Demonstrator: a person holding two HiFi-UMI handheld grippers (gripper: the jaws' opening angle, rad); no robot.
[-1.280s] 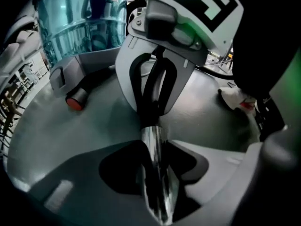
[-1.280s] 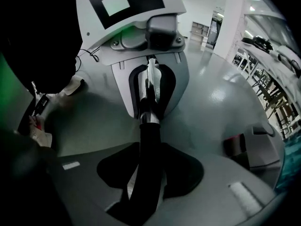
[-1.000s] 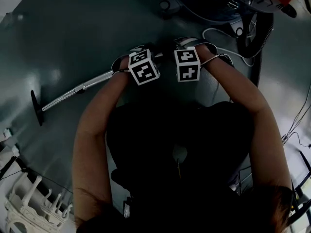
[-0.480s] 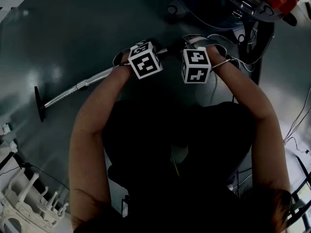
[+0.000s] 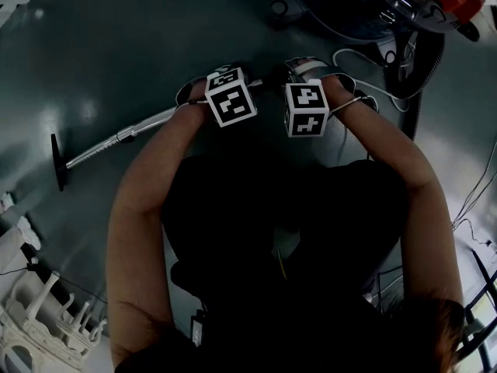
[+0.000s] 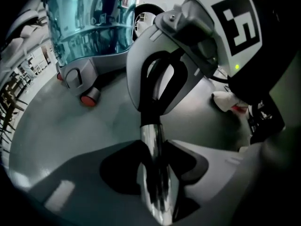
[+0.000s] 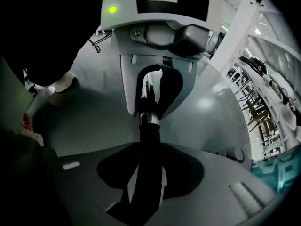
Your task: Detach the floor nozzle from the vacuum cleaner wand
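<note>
i see left gripper (image 6: pixel 157 175) pinching the chrome wand (image 6: pixel 151 138) | right gripper (image 7: pixel 148 178) clamped on its black cuff (image 7: pixel 149 138) | floor nozzle (image 5: pixel 57 162) at wand's far end, frame left

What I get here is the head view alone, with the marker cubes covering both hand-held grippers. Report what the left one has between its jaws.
Observer: The left hand-held gripper is shut on the shiny metal wand, with a pad pressing on each side.
Operator: Now the right one.
Observer: The right hand-held gripper is shut on the black cuff, just short of its joint with the wand.
Operator: Tell me what the left gripper view shows beyond them.
Observer: A vacuum canister stands on the floor at upper left, and its bin is see-through blue.
</note>
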